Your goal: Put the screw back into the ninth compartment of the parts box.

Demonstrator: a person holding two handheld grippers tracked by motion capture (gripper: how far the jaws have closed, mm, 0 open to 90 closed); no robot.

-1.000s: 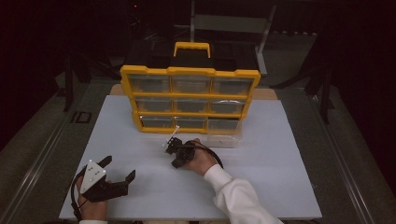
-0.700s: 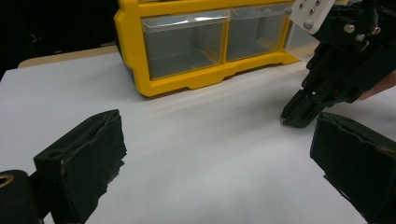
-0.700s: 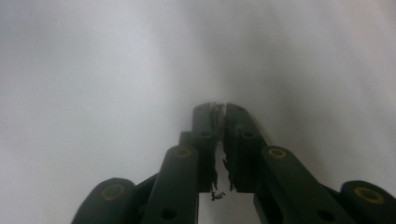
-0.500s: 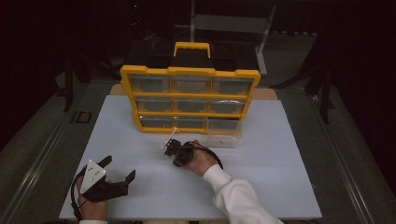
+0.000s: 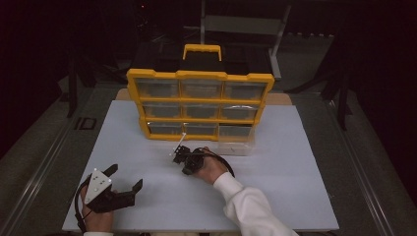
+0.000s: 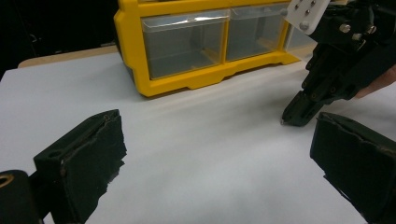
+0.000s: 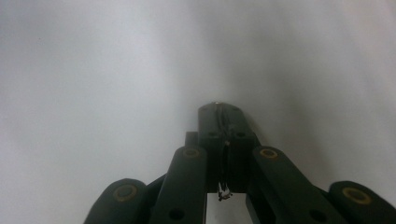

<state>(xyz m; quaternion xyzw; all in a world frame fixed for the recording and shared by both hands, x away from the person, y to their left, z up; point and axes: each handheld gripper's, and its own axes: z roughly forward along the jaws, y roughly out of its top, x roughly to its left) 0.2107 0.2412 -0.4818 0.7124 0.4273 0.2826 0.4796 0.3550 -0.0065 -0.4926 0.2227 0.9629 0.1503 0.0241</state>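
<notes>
Right gripper point(image 5: 175, 157) jaws closed, tips down on table point(image 5: 295, 196) before yellow organizer point(image 5: 199, 105) | tiny glinting part point(image 7: 217, 103) at the tips; I judge it light, stiff, slippery, and would pinch it square at mid-body | left gripper point(image 5: 127, 176) jaws wide open, holding nothing

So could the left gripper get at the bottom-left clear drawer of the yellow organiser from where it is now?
Probably yes. The left gripper is open, and bare white table lies between it and the bottom-left clear drawer of the yellow organiser.

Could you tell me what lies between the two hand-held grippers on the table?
Nothing: the high view shows bare white tabletop between the left hand-held gripper and the right hand-held gripper.
</notes>
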